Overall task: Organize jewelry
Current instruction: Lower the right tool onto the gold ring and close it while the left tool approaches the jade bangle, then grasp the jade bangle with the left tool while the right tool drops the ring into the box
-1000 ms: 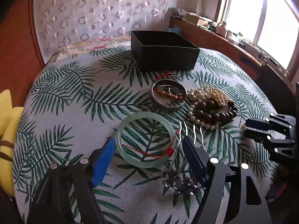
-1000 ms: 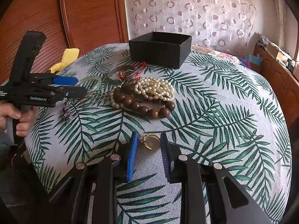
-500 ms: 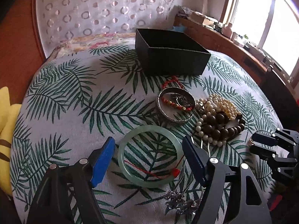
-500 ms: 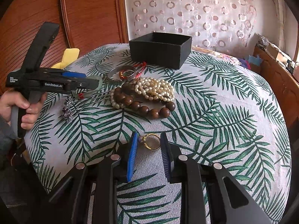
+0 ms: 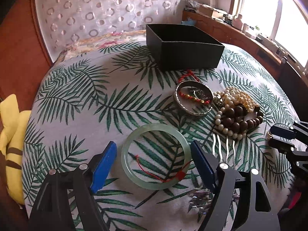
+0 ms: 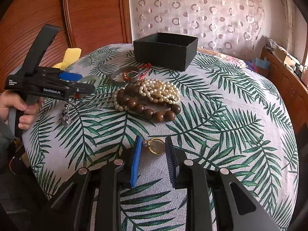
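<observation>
A pale green jade bangle (image 5: 156, 156) with a red thread lies on the leaf-print cloth, between the open fingers of my left gripper (image 5: 154, 154). A gold ring (image 6: 156, 146) lies between the open fingers of my right gripper (image 6: 153, 150). An open black box (image 5: 182, 46) stands at the back. A silver bangle with a red beaded bracelet (image 5: 193, 100) lies in front of it. White pearl strands (image 6: 159, 90) and brown wooden beads (image 6: 150, 111) lie in a pile. A silver hair comb (image 5: 225, 148) lies to the right of the jade bangle.
A small purple crystal ornament (image 6: 66, 115) lies near the table's left edge. A yellow cushion (image 5: 11, 134) sits off the left side. Wooden panelling and a curtain stand behind; a wooden ledge with clutter (image 5: 240, 25) runs under the window.
My left gripper has moved forward and lower, so the jade bangle now sits squarely between its fingers. The right gripper has stayed around the gold ring.
</observation>
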Tool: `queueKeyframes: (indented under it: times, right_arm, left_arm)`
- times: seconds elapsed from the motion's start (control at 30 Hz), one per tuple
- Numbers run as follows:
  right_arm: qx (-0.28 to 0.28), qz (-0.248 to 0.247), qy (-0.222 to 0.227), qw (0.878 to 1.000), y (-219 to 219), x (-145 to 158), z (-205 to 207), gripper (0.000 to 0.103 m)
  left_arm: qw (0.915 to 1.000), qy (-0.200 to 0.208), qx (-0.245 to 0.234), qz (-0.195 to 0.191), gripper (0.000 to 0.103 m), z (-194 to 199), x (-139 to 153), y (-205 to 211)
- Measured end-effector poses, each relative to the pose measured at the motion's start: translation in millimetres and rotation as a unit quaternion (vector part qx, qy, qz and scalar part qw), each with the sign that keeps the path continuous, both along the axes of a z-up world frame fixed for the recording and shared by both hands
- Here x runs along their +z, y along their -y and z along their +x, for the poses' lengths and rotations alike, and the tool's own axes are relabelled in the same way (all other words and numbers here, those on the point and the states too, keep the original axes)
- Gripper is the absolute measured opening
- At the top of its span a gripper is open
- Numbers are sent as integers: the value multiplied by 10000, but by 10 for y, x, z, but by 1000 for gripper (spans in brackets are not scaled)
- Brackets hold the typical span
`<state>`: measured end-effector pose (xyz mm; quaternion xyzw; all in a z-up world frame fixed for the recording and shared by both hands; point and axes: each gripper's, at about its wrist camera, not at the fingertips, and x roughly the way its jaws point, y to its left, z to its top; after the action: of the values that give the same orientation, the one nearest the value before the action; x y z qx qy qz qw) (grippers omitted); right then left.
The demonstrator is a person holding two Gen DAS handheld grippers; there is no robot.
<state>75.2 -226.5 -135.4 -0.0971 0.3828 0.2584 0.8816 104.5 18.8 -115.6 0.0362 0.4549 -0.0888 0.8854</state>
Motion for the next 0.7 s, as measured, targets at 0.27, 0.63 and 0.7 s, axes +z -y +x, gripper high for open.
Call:
queueKeyframes:
  times: [0.27, 0.63, 0.7]
  right_arm:
    - [-8, -97, 30, 9999, -19, -1, -7, 27]
    - [11, -238, 222, 9995, -48, 118, -3, 27]
    - [42, -221, 284, 9993, -46, 190, 18, 27]
  left_arm:
    - [9998, 123, -46, 117, 73, -36, -10, 28]
    - [9982, 520, 54, -311, 69, -51, 262, -99]
    - [9975, 625, 24, -330, 69, -12, 352, -66]
